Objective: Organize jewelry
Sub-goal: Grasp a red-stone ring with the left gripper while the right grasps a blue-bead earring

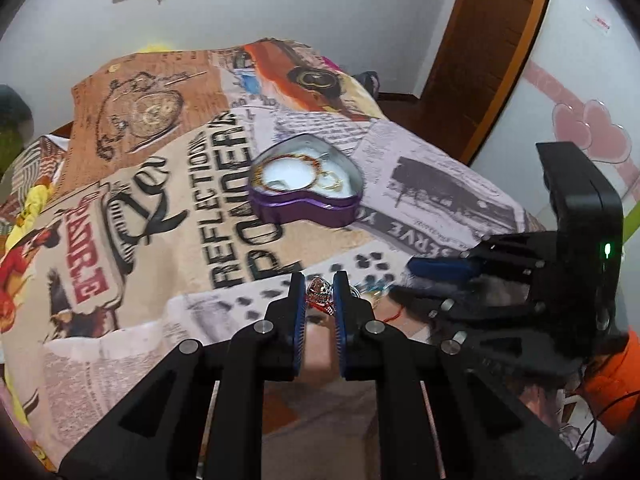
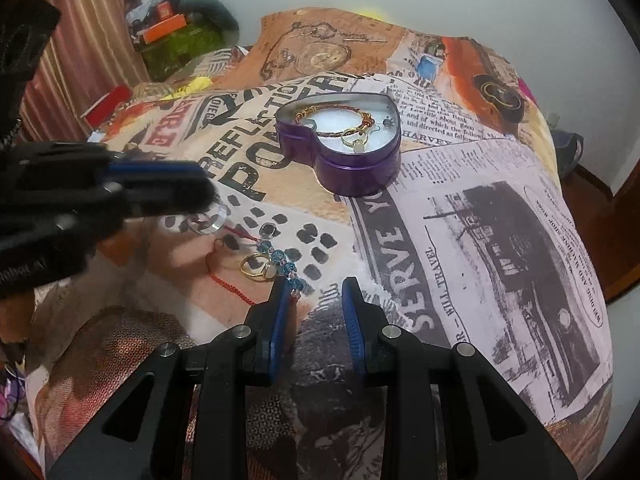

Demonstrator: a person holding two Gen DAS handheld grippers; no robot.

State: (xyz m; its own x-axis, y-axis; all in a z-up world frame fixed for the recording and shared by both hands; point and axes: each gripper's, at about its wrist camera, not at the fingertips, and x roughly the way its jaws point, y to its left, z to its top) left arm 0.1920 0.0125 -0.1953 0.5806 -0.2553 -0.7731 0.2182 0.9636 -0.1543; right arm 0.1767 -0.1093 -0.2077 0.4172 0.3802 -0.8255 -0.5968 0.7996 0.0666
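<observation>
A purple heart-shaped tin point(image 1: 308, 204) point(image 2: 352, 168) sits open on the printed cloth, with a bangle point(image 2: 340, 120) and a gold ring point(image 2: 354, 138) on its white pad. My left gripper point(image 1: 320, 296) is shut on a silver and red ring point(image 1: 320, 294) near the cloth's front edge. In the right wrist view it reaches in from the left point(image 2: 160, 188), blurred. My right gripper point(image 2: 318, 300) is open and empty, beside a blue bead bracelet point(image 2: 286, 260), a gold ring point(image 2: 258, 267) and a red cord point(image 2: 228, 284) lying on the cloth.
The printed cloth point(image 2: 480, 220) covers a rounded table. Boxes and clutter point(image 2: 180, 36) stand at the back left by a curtain. A wooden door frame point(image 1: 492, 52) and a white wall are on the right.
</observation>
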